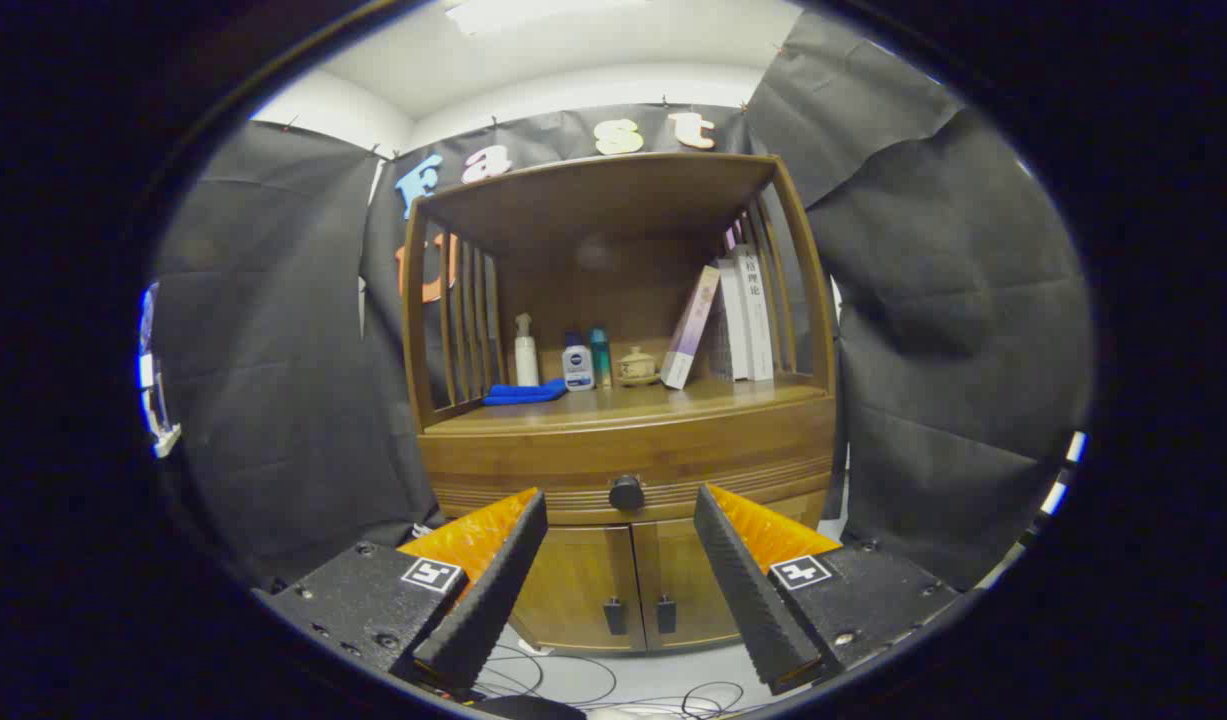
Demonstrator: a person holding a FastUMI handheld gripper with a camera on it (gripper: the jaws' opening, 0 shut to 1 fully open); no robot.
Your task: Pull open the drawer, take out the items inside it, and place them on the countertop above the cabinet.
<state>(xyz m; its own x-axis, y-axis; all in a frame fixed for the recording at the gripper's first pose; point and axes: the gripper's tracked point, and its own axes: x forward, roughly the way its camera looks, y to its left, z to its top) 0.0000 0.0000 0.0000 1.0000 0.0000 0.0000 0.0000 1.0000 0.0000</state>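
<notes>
A wooden cabinet point(628, 440) stands ahead of me, its drawer point(628, 470) closed under the countertop point(633, 405). The drawer's round dark knob point(626, 492) sits beyond my fingertips, in line with the gap between them. My gripper point(621, 505) is open, with nothing between its fingers, and is still some way from the cabinet. Whatever lies in the drawer is hidden.
On the countertop are a folded blue cloth point(523, 393), a white pump bottle point(525, 352), two small bottles point(578, 363), a small lidded pot point(636, 366) and leaning books point(733, 318). Two lower doors point(633, 585) with dark handles sit below the drawer. Cables point(563, 680) lie on the floor.
</notes>
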